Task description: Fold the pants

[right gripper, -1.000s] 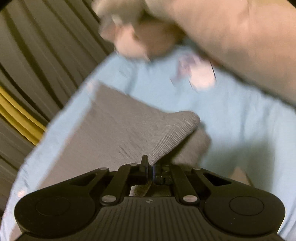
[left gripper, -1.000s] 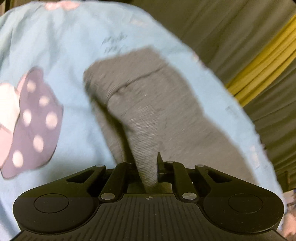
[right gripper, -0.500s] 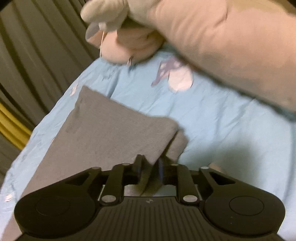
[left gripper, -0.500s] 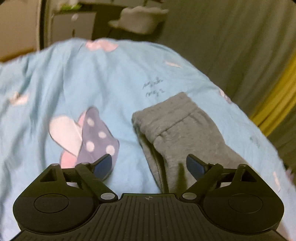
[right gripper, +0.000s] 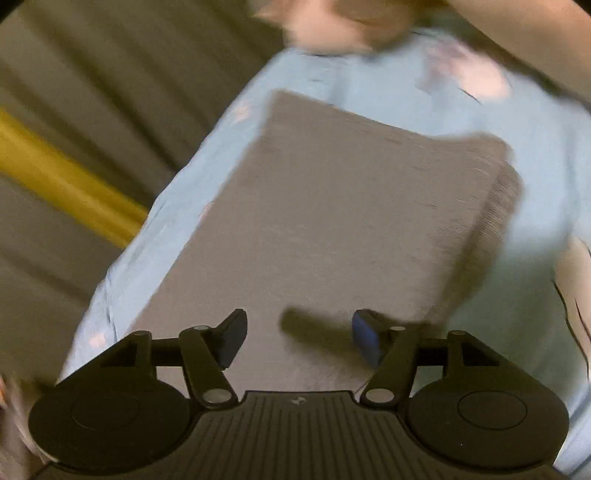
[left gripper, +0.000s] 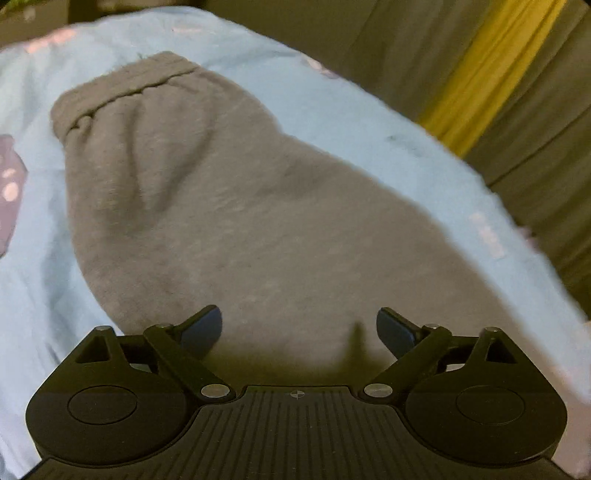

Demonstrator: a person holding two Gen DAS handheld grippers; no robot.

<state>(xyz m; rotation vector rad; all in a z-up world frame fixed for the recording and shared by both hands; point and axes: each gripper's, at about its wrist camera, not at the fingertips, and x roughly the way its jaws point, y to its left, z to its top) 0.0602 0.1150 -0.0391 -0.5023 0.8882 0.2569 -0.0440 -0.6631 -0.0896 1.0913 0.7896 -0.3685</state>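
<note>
While folded grey pants point(left gripper: 236, 206) lie flat on a light-blue bedsheet point(left gripper: 369, 122), close to its edge: left tool point(left gripper: 299, 328) released, jaws spread wide, nothing between the pads, cloth lying just below them. Elastic waistband point(left gripper: 125, 88) at the far end of the garment, gathered and slightly puckered. Right tool point(right gripper: 299, 332) released as well, jaws opening, no cloth between them, hovering above the near part of the pants point(right gripper: 332, 221). Folded edge point(right gripper: 498, 206) at the right side in the right wrist view, layers stacked, lower layer peeking out slightly. Printed figure in purple with pale dots point(left gripper: 9, 184) on the sheet, left of the pants. Olive curtain with a yellow stripe point(left gripper: 487, 62) beyond the bed's edge. Person's arm point(right gripper: 509, 33) across the upper right of the right wrist view, blurred.
</note>
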